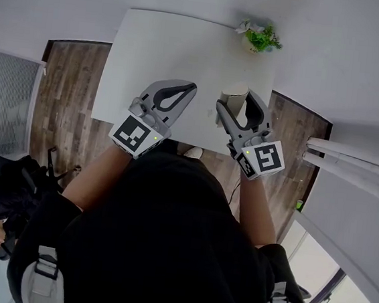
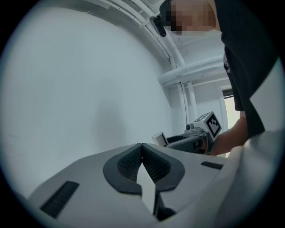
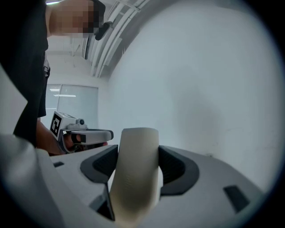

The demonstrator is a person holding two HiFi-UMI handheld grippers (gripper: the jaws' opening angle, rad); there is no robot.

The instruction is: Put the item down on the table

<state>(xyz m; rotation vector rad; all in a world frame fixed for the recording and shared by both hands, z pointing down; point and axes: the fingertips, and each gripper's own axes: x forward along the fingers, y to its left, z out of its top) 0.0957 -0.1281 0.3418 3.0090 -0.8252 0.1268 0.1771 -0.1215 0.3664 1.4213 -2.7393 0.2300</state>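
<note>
1. white desk [image 1: 180, 45], a bare matt top seen from steeply above, pushed against a pale wall [image 1: 336, 42].
2. brown wood floor [image 1: 67, 94] shows to either side of the desk. A small green plant [image 1: 260, 38] stands at its far right corner.
3. a black chair [image 1: 1, 185] sits on the floor well to the left, and white pipes [image 1: 350, 161] run along the right.
4. the left gripper [image 1: 193, 86] hangs over the near part of the desk. Its jaws are closed tip to tip with nothing between them.
5. the right gripper [image 1: 238, 100] is just beside it, over the desk's near right edge. Its jaws are clamped on a cream item [image 3: 136, 178].
6. the item's long axis runs along the jaws. Its rounded end sticks out past the tips, pointing towards the far side of the desk.
7. whether the item touches the desk cannot be told.
</note>
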